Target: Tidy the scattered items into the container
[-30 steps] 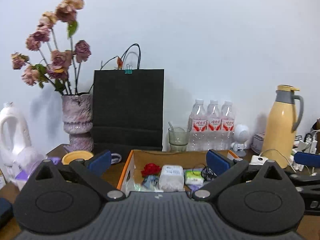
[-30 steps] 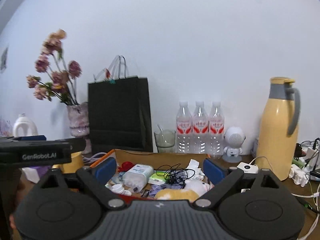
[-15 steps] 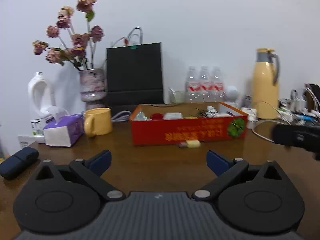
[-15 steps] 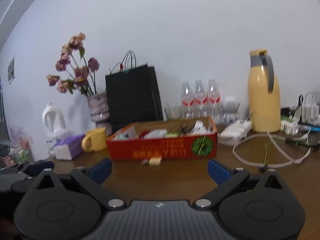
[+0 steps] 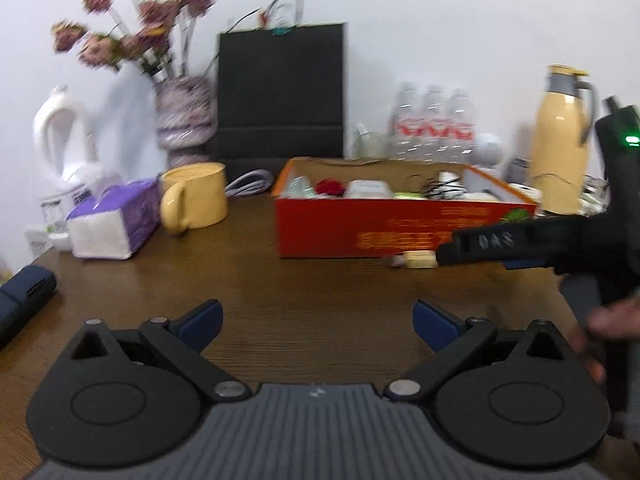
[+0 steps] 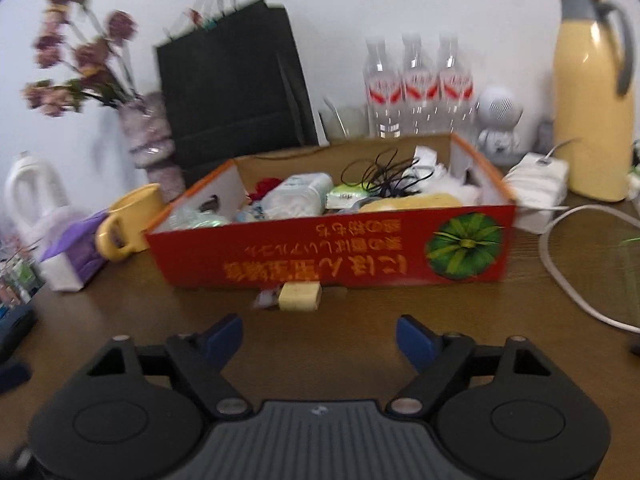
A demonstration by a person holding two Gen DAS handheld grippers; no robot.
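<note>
A red cardboard box (image 6: 332,252) stands on the brown table, filled with several small items; it also shows in the left wrist view (image 5: 360,232). A small pale yellow block (image 6: 300,297) lies on the table against the box's front wall, with a small wrapper beside it; the block shows in the left wrist view (image 5: 419,259) too. My right gripper (image 6: 320,338) is open and empty, just short of the block. My left gripper (image 5: 316,322) is open and empty, over bare table further back. The right gripper's body (image 5: 520,244) crosses the left wrist view at right.
A yellow mug (image 5: 196,196), purple tissue pack (image 5: 114,220), vase of dried flowers (image 5: 182,120) and white jug (image 5: 60,148) stand left. A black paper bag (image 6: 236,80), water bottles (image 6: 416,84), yellow thermos (image 6: 592,88), white adapter and cable (image 6: 560,256) stand behind and right. A dark case (image 5: 24,304) lies at far left.
Both grippers pulled back from above the box to low over the table in front of it; the right one has now moved closer to the yellow block. Both stayed open.
</note>
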